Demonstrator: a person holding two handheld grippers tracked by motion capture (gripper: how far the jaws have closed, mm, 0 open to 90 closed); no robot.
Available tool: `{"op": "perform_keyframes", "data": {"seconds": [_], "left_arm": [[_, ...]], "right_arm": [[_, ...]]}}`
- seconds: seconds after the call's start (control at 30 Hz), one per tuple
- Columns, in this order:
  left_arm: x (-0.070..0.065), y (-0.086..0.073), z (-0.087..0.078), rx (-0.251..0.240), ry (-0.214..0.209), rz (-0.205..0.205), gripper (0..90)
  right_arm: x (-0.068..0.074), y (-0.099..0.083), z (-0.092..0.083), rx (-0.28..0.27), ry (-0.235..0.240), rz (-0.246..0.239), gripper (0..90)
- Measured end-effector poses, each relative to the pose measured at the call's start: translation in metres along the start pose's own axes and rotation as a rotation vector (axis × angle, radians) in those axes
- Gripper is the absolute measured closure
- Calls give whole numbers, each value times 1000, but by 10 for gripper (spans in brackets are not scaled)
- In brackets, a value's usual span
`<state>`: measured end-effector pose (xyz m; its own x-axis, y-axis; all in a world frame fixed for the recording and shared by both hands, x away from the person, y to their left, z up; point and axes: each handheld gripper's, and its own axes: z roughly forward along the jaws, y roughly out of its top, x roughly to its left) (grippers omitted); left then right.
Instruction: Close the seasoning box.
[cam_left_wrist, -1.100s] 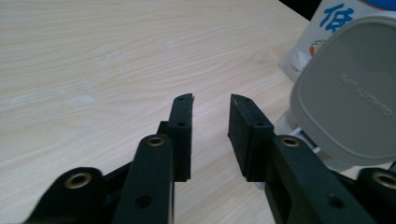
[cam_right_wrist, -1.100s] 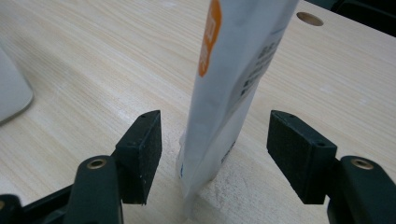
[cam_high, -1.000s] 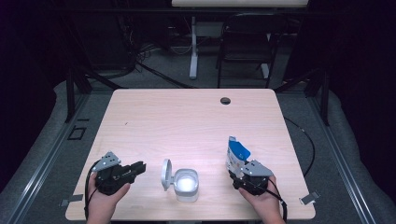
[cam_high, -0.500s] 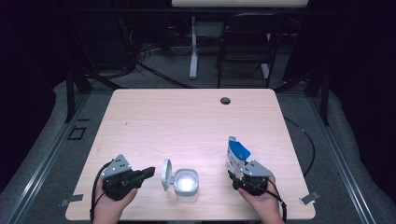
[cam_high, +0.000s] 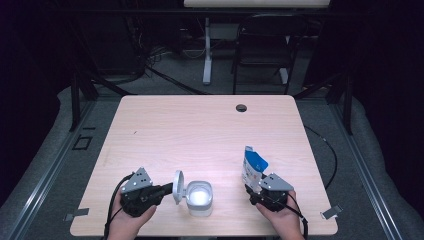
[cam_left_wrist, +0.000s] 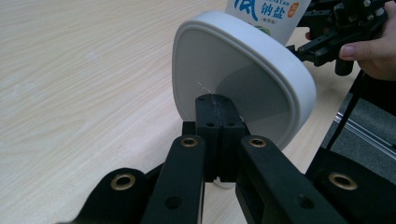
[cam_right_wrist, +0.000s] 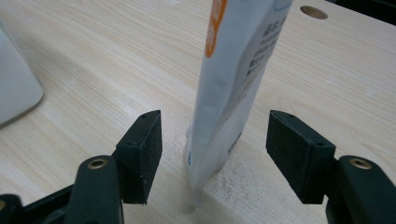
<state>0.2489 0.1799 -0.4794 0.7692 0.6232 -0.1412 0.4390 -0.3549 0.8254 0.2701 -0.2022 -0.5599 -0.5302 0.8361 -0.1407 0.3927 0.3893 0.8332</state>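
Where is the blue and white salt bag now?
In the high view the salt bag stands upright near the table's front right, between the open fingers of the right gripper, to the right of the white container.

The left gripper (cam_high: 167, 190) lies low and level just left of the white container (cam_high: 199, 198), its jaws closed tight together with their tips against its raised lid (cam_left_wrist: 243, 79). The right gripper (cam_high: 254, 187), well to the right of that container, rests in the right hand (cam_high: 280, 216) with jaws spread wide apart.
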Motion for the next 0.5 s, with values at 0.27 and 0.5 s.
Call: {"op": "perform_keyframes", "data": {"seconds": [0.27,0.5], "left_arm": [[-6,2,6,1,-22,13,900],[-16,1,18,36,-55,45,900]], "right_arm": [[-2,-2,-2,2,-2,8,358],[-2,-3,-3,2,-2,15,358]]}}
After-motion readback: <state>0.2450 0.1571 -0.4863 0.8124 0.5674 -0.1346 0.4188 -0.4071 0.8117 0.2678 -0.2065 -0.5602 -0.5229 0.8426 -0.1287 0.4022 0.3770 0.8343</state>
